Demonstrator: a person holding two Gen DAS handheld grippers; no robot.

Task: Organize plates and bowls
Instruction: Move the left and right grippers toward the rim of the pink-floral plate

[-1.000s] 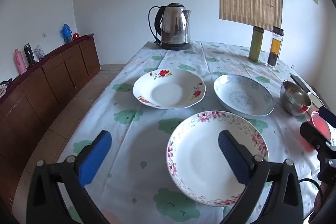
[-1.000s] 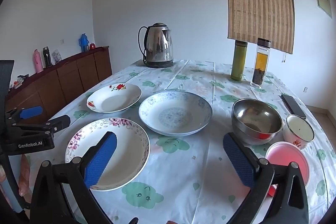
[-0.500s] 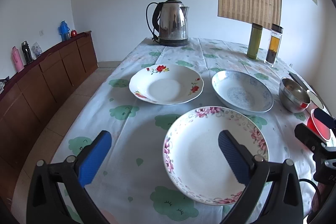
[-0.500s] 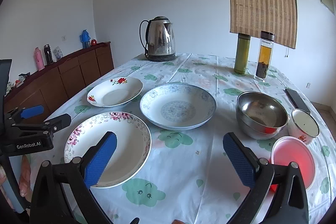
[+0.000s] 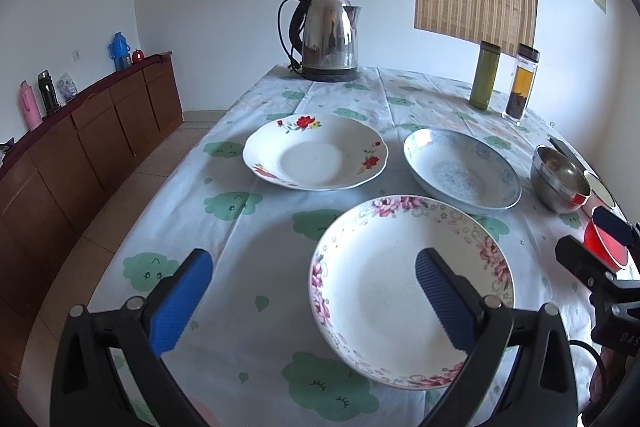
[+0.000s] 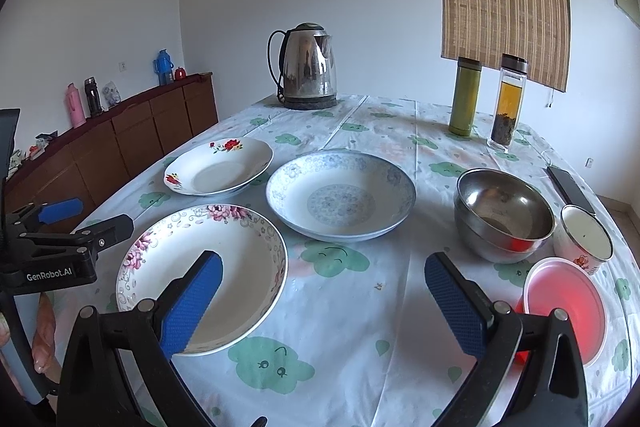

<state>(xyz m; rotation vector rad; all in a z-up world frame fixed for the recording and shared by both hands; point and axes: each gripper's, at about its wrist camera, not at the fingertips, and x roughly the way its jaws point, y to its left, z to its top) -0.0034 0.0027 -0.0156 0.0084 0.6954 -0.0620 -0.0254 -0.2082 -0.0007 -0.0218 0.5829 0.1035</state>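
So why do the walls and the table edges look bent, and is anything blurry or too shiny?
Left wrist view: fisheye lens bows the brown sideboard and leaves dark corners; the pink-flowered white plate is sharp. Right wrist view: same curving, soft daylight, faint shadows; the shiny steel kettle and steel bowl show reflections, no harsh glare.

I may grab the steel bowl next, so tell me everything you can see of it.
The steel bowl looks like shiny, unpainted metal, round and deep. It stands upright on the tablecloth at the right side, and appears to be nested in a second similar bowl, with something red showing at its lower rim. A dark patch lies at the bottom inside. A white mug sits close beside it; whether they touch is unclear. Neither gripper touches it.
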